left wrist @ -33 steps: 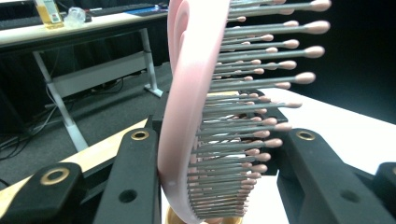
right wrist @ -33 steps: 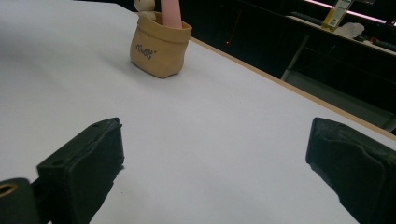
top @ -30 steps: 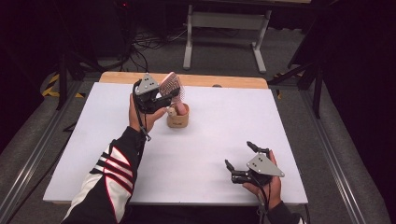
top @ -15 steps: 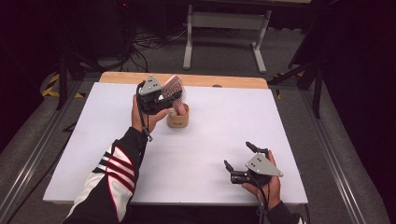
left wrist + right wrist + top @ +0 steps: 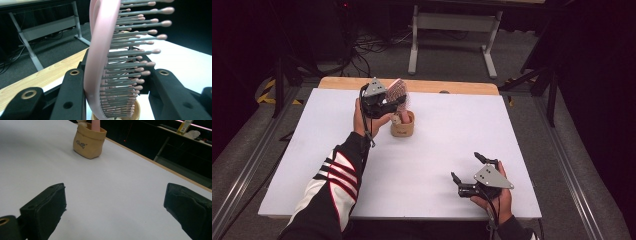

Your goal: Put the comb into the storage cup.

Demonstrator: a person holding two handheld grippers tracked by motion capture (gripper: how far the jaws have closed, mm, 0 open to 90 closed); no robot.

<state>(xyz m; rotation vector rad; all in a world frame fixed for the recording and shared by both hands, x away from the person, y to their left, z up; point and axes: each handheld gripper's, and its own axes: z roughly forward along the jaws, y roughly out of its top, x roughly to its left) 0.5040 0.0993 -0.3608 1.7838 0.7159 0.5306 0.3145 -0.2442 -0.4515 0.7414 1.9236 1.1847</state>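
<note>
A pink hairbrush (image 5: 398, 91) with grey, pink-tipped bristles (image 5: 125, 62) stands handle-down in a small tan pouch (image 5: 403, 125) on the white table (image 5: 452, 125). My left gripper (image 5: 393, 100) is shut on the brush head, its black jaws pressing the pink back and the bristle side (image 5: 100, 75). The pouch, with the pink handle (image 5: 95, 125) rising from it, shows far off in the right gripper view (image 5: 89, 142). Near the table's front right, my right gripper (image 5: 466, 172) rests open, nothing between its fingers (image 5: 45, 207).
A wooden strip (image 5: 452, 86) runs along the table's far edge. Beyond it stands a grey metal frame (image 5: 452, 30) on a dark floor with cables. Bare white tabletop lies between the pouch and my right gripper.
The left gripper with the brush head has sunk slightly toward the pouch and tilted. The right gripper has hardly moved.
</note>
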